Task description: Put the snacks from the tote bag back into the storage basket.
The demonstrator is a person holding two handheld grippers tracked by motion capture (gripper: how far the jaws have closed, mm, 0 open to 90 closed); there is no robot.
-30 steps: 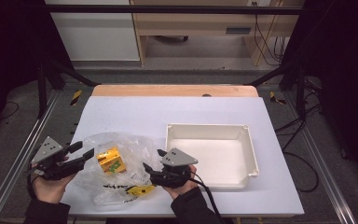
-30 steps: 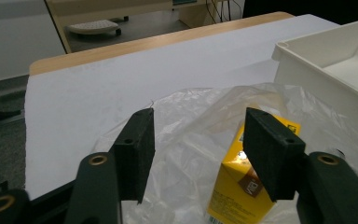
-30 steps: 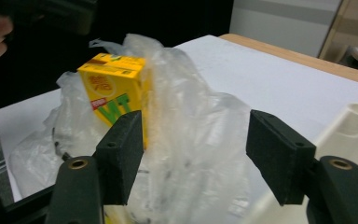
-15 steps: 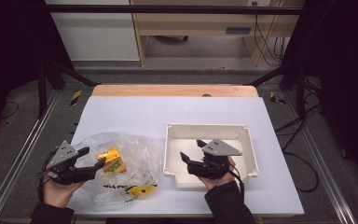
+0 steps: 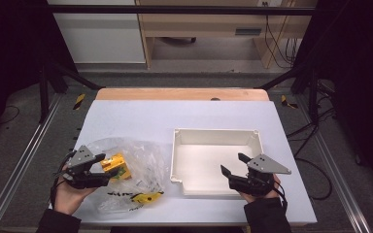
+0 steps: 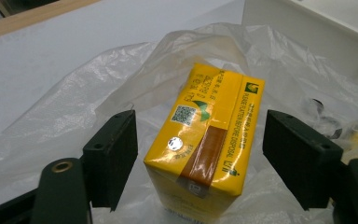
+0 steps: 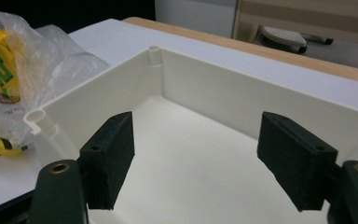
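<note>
White table (image 5: 141, 116) under dark surroundings. My left gripper (image 6: 198, 154) has its jaws spread either side of the yellow carton (image 6: 209, 140), pads clear of it; they just closed slightly. The carton lies on the clear plastic bag (image 5: 141, 165). My right gripper (image 7: 193, 156) hangs spread over the white tray (image 5: 179, 145), holding nothing.

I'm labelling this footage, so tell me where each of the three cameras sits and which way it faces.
High view: above the person's side, facing forward and down on the white table; both hands show.
Left gripper view: rides the left hand-held gripper, whose open jaws flank the yellow carton on the clear plastic bag.
Right gripper view: rides the right hand-held gripper, facing into the white tray, jaws open.
All three show carton, bag and tray.
</note>
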